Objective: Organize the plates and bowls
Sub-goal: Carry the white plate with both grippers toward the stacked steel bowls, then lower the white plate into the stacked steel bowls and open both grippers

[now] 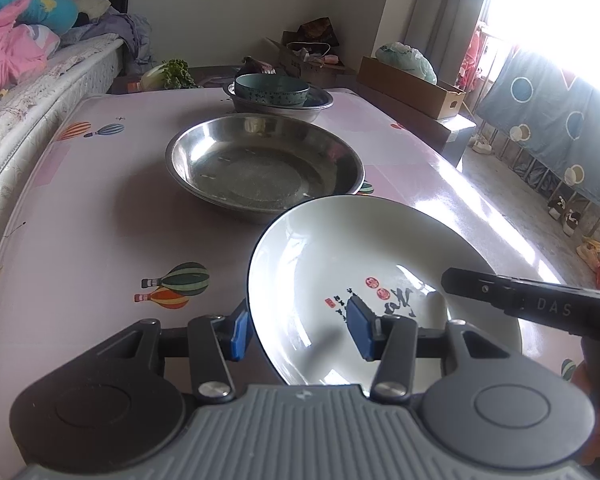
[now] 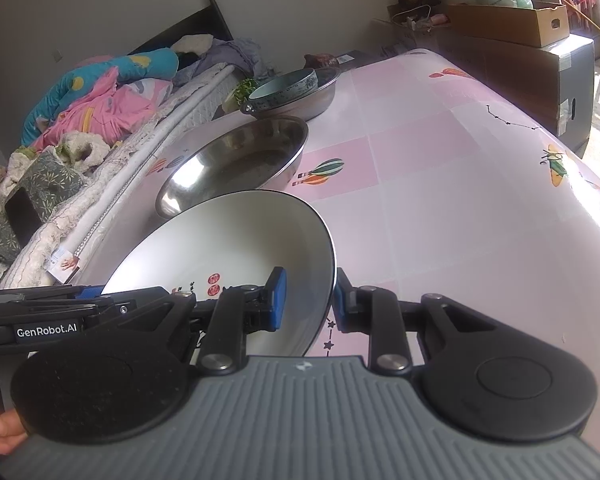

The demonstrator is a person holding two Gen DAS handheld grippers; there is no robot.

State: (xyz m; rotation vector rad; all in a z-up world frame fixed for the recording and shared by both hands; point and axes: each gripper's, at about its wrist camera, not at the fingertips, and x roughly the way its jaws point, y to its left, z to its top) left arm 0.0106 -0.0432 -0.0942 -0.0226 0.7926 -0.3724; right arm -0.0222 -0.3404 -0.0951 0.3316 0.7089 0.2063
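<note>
A white plate with a dark rim and black calligraphy hangs tilted over the near part of the table, just in front of a wide steel basin. My left gripper straddles the plate's left rim, one blue pad outside and one on the inner face, shut on it. My right gripper is shut on the opposite rim, and its black fingers reach in from the right. At the far end, a teal bowl sits inside a second steel basin.
The table has a pink cloth with balloon prints. A bed piled with bedding runs along its left side. Leafy greens and a cardboard box lie beyond the far edge. A hand shows at the lower left.
</note>
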